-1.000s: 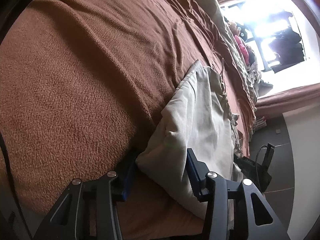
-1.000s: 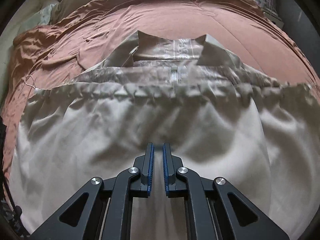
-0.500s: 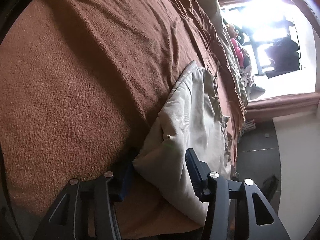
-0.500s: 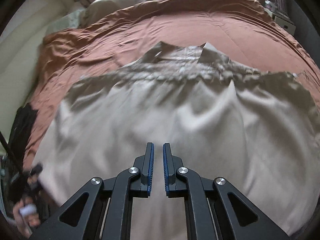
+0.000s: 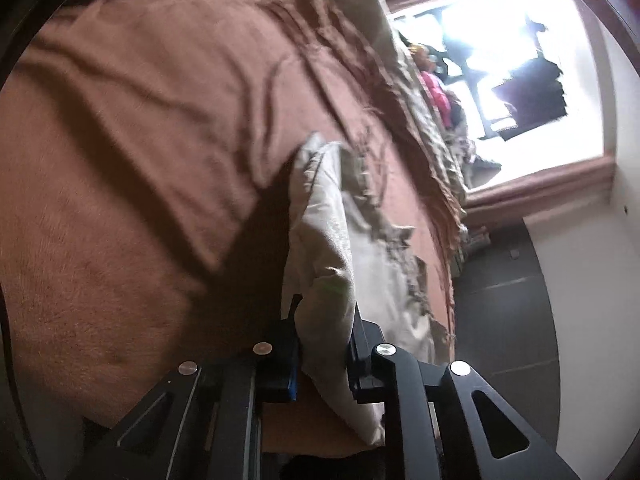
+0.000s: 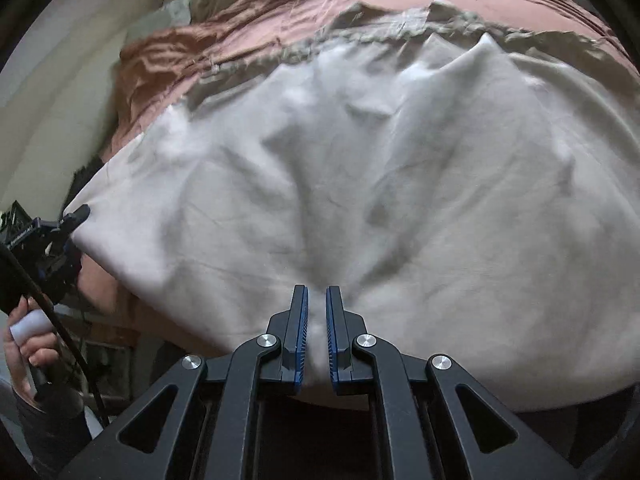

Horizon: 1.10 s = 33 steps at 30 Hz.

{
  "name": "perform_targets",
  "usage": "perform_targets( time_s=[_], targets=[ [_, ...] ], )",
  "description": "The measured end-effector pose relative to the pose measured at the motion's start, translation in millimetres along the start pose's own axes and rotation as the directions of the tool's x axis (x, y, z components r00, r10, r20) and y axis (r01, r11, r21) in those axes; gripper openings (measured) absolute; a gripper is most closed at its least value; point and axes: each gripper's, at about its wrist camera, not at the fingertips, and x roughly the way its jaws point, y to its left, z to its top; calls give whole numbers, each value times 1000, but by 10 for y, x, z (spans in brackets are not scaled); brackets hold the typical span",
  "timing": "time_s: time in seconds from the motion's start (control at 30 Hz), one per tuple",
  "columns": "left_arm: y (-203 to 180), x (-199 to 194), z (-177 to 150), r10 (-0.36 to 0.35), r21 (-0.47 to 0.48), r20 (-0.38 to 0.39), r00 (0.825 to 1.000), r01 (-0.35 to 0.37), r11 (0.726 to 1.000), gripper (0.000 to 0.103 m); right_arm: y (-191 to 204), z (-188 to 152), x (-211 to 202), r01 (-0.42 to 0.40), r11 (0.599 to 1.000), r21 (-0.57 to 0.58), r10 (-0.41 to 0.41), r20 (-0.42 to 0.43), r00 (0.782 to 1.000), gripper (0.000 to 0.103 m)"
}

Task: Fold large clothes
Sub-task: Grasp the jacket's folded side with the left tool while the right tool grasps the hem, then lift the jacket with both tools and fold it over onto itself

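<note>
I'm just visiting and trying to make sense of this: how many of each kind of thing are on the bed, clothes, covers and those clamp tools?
Pale garment: 1
Brown bedspread: 1
Clamp tools: 2, the left gripper and the right gripper, both with jaws closed on the garment
Total: 4

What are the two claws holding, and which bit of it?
Both hold the cream garment. The right claw pinches its near edge at the middle; the left claw grips a bunched corner of that edge, above the brown blanket.
</note>
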Motion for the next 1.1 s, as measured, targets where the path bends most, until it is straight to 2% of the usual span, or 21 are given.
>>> perform_targets(
  time_s=[0.1,0.2,0.33,0.5,0.67,0.8,0.97,1.03,1.1],
  targets=[
    [-217,-31,4,-35,20,0,999,35,999,17,-27,15,-165,3,1000,-12,-2,40,999,4],
    [-443,-42,-23,-69,55,-1,998,69,996,16,-32,-42,-202,-5,1000,-14,6,42,999,4],
    [-736,-43,-41,-113,89,-10,994,114,990,15,-58,-152,-177,32,999,9,-32,49,998,4],
    [-1072,-22,-49,-154,130,-22,988,155,979,15,-70,-322,-225,18,999,28,-20,55,998,4],
    [-1478,71,-132,-214,171,-61,975,221,960,14,-74,-444,-64,34,999,-8,-34,42,999,4],
    [-1871,187,-262,-235,232,-95,968,251,940,13,-116,-473,-51,2,1000,2,-2,44,999,4],
    [-2356,334,-433,-246,305,-142,959,279,910,14,-342,-484,-151,-113,991,73,110,42,993,4],
    [-2546,428,-491,-248,328,-161,955,289,899,14,-445,-517,-260,-139,987,84,134,64,989,8],
    [-2687,514,-563,-251,344,-181,951,300,890,14,-586,-551,-391,-166,981,97,157,92,983,8]
  ],
)
